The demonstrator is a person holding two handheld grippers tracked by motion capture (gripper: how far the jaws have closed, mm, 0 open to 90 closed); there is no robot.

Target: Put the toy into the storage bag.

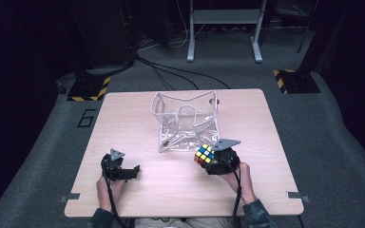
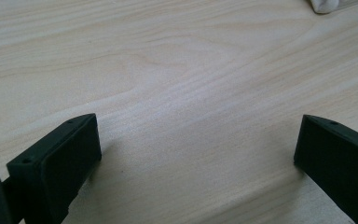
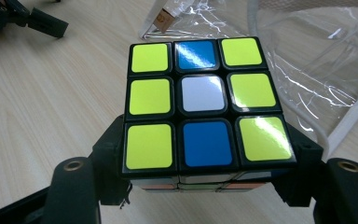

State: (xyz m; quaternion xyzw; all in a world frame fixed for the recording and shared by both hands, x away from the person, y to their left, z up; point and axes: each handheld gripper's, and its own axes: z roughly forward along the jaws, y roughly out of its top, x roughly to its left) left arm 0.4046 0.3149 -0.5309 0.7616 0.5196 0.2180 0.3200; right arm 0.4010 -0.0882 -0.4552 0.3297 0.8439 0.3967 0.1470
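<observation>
A scrambled colour cube point(image 1: 204, 154) is clamped in my right gripper point(image 1: 208, 160), just off the near right corner of a clear plastic bag point(image 1: 186, 118). In the right gripper view the cube point(image 3: 205, 105) shows a face of yellow, blue and white squares, with a black jaw on each side. The bag point(image 3: 307, 56) lies just behind it, mouth open upward. My left gripper point(image 1: 134, 172) rests at the near left of the wooden table point(image 1: 123, 123), jaws wide apart. Its view has bare wood between the fingertips point(image 2: 60, 158).
The bag stands at the table's far middle, with a small brown tag point(image 3: 164, 19) at its lower edge. Grey carpet, black stands with hazard-striped bases point(image 1: 90, 89) and a white frame point(image 1: 223, 28) lie beyond the table.
</observation>
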